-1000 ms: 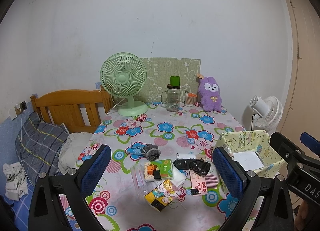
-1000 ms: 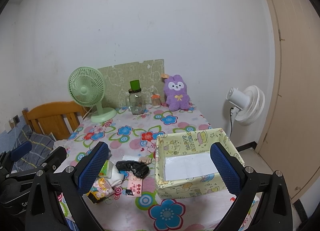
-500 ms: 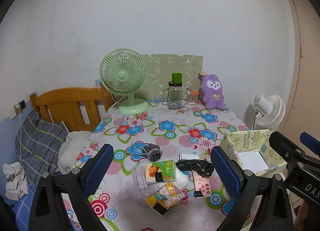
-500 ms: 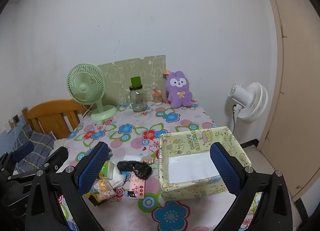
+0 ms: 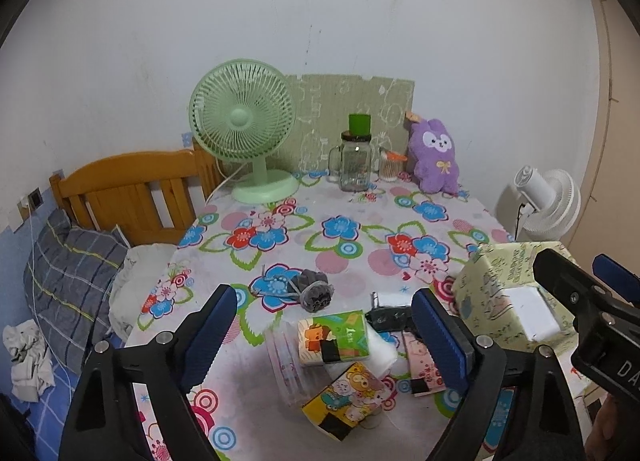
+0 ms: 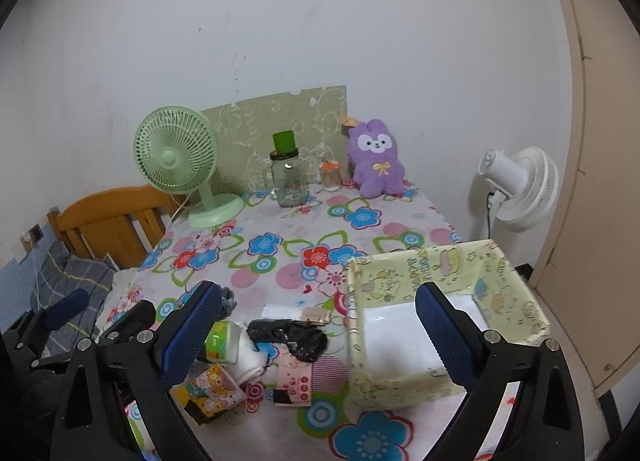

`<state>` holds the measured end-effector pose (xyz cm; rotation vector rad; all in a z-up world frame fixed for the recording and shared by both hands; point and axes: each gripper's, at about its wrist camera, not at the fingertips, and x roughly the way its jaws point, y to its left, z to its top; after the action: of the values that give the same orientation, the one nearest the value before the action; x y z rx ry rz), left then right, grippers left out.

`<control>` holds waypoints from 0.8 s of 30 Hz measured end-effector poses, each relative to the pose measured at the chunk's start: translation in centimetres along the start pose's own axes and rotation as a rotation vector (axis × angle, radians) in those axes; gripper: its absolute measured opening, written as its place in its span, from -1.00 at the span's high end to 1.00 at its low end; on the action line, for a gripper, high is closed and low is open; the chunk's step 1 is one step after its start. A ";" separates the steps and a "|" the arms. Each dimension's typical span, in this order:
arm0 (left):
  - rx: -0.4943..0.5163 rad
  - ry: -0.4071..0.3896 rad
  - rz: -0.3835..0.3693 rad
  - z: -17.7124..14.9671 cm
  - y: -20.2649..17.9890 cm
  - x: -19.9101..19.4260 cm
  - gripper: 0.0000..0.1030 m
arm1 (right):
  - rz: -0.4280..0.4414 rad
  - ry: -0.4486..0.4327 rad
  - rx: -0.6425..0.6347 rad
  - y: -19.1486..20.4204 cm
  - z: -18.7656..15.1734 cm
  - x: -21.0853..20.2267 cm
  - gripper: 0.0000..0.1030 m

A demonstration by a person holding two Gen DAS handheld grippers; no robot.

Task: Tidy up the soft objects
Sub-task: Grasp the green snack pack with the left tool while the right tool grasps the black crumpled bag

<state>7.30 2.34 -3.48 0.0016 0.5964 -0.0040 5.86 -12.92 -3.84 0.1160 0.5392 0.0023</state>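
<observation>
Hovering: left hand-held gripper [image 5: 324, 335] wide, closing, empty | green tissue pack [image 5: 332, 337] between fingers, untouched

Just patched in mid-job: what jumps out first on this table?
A purple plush rabbit sits against the far wall, right of a green desk fan. Near the front, a yellow patterned box stands open, with a heap of tissue packs and small soft items left of it.

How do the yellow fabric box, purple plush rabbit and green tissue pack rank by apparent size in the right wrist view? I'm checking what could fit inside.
1. Yellow fabric box, clearly largest.
2. Purple plush rabbit.
3. Green tissue pack, partly hidden, so unsure.
</observation>
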 end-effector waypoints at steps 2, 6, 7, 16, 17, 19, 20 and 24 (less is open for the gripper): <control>0.002 0.014 0.004 -0.1 0.3 0.8 -0.74 | 0.005 0.009 0.002 0.2 0.0 0.7 -0.92; 0.008 0.053 0.009 -0.4 0.9 2.6 -0.74 | 0.021 0.040 -0.009 1.1 -0.4 2.7 -0.91; 0.009 0.062 0.009 -0.5 0.9 2.9 -0.74 | 0.025 0.051 -0.012 1.4 -0.5 3.3 -0.89; 0.019 0.141 -0.007 -1.5 1.8 6.2 -0.72 | 0.055 0.114 -0.047 3.9 -1.5 7.0 -0.84; 0.018 0.149 -0.010 -1.6 1.9 6.6 -0.72 | 0.057 0.120 -0.053 4.1 -1.6 7.3 -0.83; 0.018 0.165 -0.022 -1.8 2.1 7.2 -0.72 | 0.062 0.134 -0.067 4.7 -1.9 8.0 -0.80; 0.020 0.172 -0.027 -2.0 2.1 7.5 -0.72 | 0.063 0.142 -0.072 5.0 -2.0 8.3 -0.78; 0.034 0.199 -0.062 -2.5 1.9 8.5 -0.72 | 0.067 0.171 -0.077 5.8 -2.5 9.4 -0.72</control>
<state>12.96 4.23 -10.31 0.0163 0.7956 -0.0749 12.86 -6.57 -10.15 0.0587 0.7052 0.0995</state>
